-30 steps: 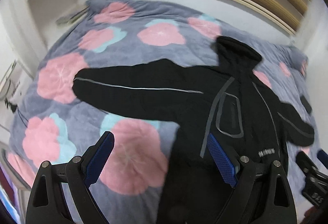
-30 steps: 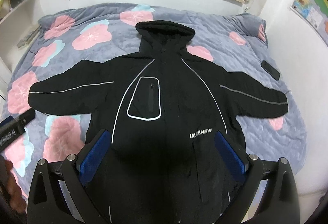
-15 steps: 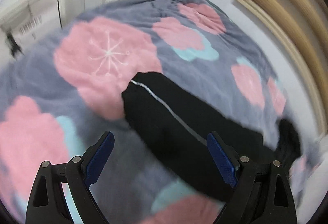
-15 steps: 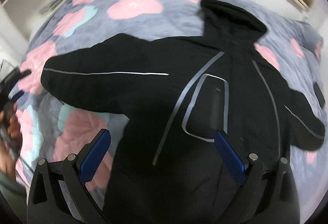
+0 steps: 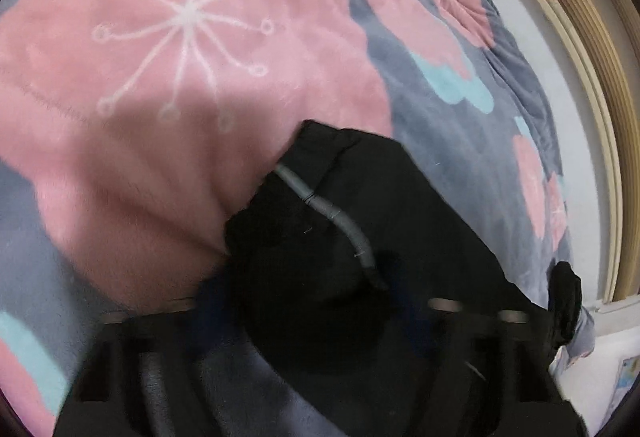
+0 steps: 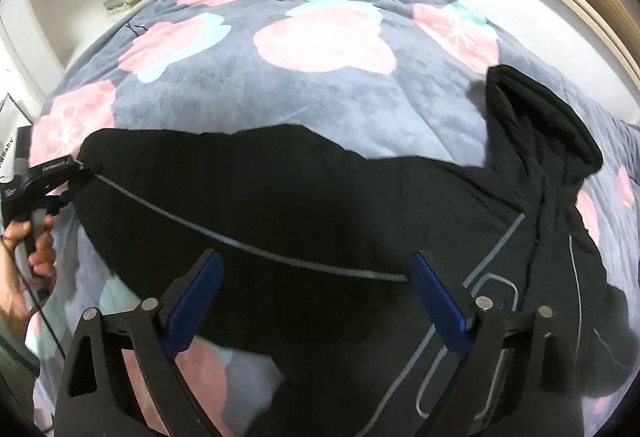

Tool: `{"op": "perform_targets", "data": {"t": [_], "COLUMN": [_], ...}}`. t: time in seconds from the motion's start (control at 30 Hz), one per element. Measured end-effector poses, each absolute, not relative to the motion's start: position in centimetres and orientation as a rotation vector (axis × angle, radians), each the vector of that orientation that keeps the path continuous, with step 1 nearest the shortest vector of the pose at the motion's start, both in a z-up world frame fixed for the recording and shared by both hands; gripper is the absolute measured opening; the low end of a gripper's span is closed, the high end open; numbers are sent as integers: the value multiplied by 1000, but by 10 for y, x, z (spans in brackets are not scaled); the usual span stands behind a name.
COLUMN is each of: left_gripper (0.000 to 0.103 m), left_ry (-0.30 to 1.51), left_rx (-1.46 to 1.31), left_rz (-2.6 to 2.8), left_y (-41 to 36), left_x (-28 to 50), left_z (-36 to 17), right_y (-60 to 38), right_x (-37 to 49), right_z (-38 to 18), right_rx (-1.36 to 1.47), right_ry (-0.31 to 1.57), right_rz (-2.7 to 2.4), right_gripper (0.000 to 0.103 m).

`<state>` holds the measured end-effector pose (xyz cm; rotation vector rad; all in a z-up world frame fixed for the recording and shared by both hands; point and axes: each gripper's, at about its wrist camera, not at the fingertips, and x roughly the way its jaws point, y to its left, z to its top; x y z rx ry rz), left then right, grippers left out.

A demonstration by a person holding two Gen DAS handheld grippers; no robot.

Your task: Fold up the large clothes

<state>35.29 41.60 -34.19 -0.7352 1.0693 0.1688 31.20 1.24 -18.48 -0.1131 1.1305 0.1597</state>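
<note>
Black jacket (image 6: 360,205) lay spread flat on the bed's flowered blanket (image 6: 280,85), hood (image 6: 536,125) toward the far wall, one long sleeve (image 5: 360,221) stretched out sideways. The left gripper (image 5: 304,297) was at the sleeve's cuff, and its jaws had just been closing with the cuff between them; blur hid whether they pinched it yet. The right gripper (image 6: 316,301) hung above the same sleeve nearer the shoulder, jaws wide apart and closing a little, holding nothing. A hand (image 6: 28,249) held the left gripper's handle.

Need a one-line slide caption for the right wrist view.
Right gripper open above the black jacket's sleeve on a floral blanket, left gripper at the cuff.
</note>
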Motion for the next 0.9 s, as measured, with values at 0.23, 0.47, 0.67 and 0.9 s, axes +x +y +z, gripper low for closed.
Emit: {"op": "perform_targets", "data": {"t": [0.23,0.47,0.67,0.9], "left_gripper": [29,28,26,25], "left_ry": [898,991,981,855], "left_rx": [-717,-663,-638,-493], "left_rz": [140,213,211,51], "left_y": [405,395,389,343], "left_x": [303,283,287,276], "left_z": [-278,-295,-289,-210], "right_y": [43,33,31,-18], "right_x": [328,335,341,328], "right_z": [-209,-276,-301,-253], "right_rx": [-85,-48,-69,119], "right_ry": [1128,1255,1313,1311], "right_rz": [221,12,73,129], "right_gripper": [71,46,47,47]}}
